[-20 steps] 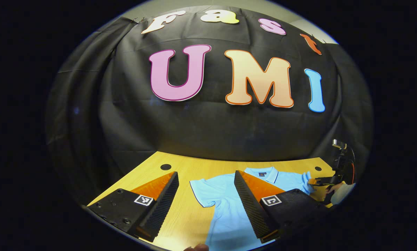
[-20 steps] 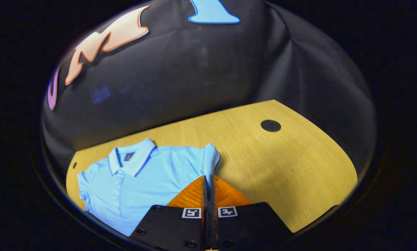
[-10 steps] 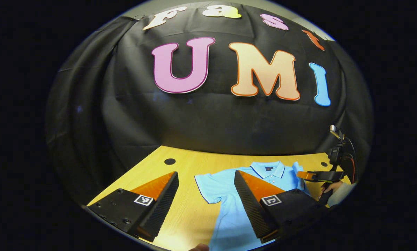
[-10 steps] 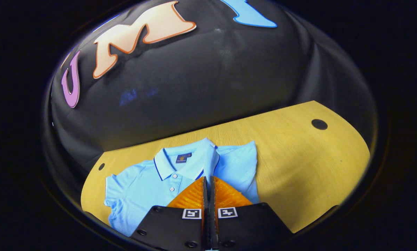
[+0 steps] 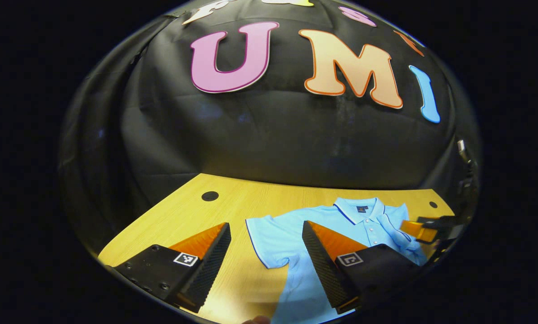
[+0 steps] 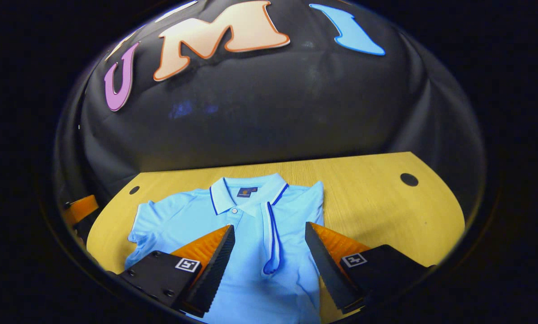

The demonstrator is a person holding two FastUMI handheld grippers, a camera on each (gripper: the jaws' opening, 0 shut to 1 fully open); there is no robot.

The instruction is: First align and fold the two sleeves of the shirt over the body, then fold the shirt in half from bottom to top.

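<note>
Blue shirt (image 6: 250, 252) lies flat on the table (image 6: 377, 202), one sleeve (image 6: 272, 238) folded over its body, both my grippers (image 6: 269, 256) (image 5: 266, 252) spread wide and empty; other sleeve (image 5: 269, 240) and bottom-up fold remain.

Shirt (image 6: 250, 252) flat on table (image 6: 377, 202)

left hand-held gripper (image 5: 265, 229): jaws apart | right hand-held gripper (image 6: 269, 231): jaws apart
</note>
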